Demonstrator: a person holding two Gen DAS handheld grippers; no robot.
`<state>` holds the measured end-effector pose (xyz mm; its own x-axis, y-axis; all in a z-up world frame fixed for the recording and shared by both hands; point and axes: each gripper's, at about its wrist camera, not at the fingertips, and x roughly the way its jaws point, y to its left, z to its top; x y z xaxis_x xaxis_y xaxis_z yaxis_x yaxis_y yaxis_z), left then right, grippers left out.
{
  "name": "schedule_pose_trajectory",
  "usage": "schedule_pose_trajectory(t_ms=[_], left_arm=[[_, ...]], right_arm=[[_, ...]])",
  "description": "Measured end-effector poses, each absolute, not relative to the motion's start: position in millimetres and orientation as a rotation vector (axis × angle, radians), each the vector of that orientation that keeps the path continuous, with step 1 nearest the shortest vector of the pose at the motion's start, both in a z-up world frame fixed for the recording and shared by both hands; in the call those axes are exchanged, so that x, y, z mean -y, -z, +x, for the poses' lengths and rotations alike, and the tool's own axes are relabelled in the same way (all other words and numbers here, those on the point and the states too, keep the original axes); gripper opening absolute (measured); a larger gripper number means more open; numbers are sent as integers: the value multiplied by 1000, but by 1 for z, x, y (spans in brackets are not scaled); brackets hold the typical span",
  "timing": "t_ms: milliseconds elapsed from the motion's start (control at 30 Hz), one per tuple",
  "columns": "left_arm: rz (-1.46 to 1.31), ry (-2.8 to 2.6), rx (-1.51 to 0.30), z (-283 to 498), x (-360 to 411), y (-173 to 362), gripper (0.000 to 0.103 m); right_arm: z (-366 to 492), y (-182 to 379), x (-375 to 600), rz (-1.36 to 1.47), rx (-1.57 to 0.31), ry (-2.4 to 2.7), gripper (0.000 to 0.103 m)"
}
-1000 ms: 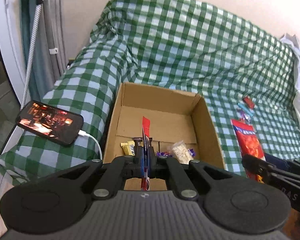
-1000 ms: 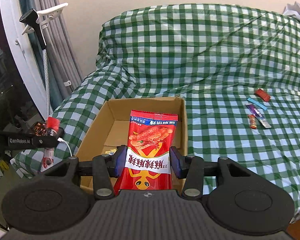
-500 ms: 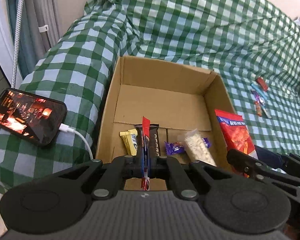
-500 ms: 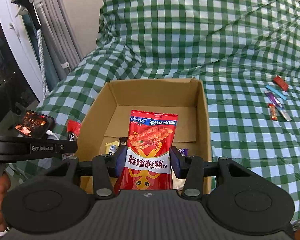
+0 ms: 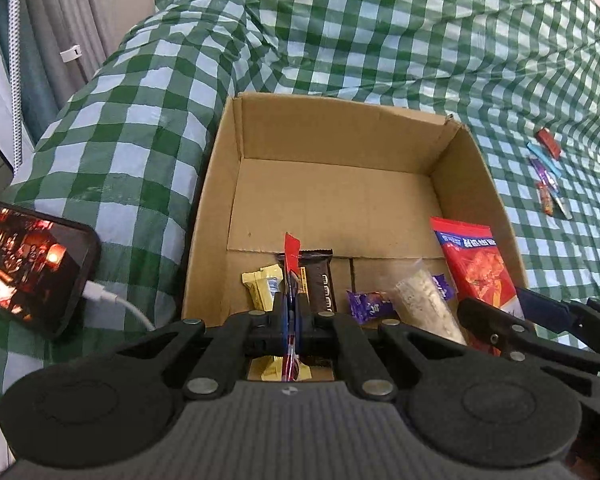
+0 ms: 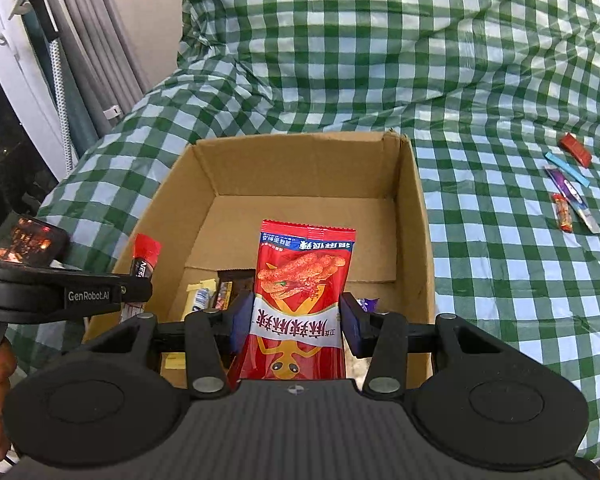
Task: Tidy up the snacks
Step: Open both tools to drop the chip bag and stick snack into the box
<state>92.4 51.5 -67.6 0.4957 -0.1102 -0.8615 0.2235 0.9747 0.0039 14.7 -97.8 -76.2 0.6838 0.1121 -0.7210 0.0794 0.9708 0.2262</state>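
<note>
We see a cardboard box (image 5: pixel 220 184) on the green checked cloth (image 5: pixel 140 140). Over it, our right gripper (image 6: pixel 296 320) clamps a red snack bag (image 6: pixel 304 280), and our left gripper (image 5: pixel 291 316) pinches a thin red-topped sachet (image 5: pixel 292 256) (edge-on). Small bars (image 5: pixel 324 284) lie inside.

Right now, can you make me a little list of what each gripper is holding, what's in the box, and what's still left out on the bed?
left hand-held gripper: shut on a thin red sachet
right hand-held gripper: shut on a big red snack bag
cardboard box: open; yellow, brown, purple and clear packets lie inside
bed cover: green check; small snacks lie right of the box
phone: left of the box, screen lit
</note>
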Motion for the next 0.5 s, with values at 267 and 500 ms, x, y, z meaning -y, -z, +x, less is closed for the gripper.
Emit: schedule_pose_trajectory(t_ms=[267,500], left_arm=[[150,203,-1050,105,-42,80,4],[126,165,-983,95,-51,74,103]], right_arm=[[23,84,101,251,-829,-10,49],[20,74,106,236,-784,51,88]])
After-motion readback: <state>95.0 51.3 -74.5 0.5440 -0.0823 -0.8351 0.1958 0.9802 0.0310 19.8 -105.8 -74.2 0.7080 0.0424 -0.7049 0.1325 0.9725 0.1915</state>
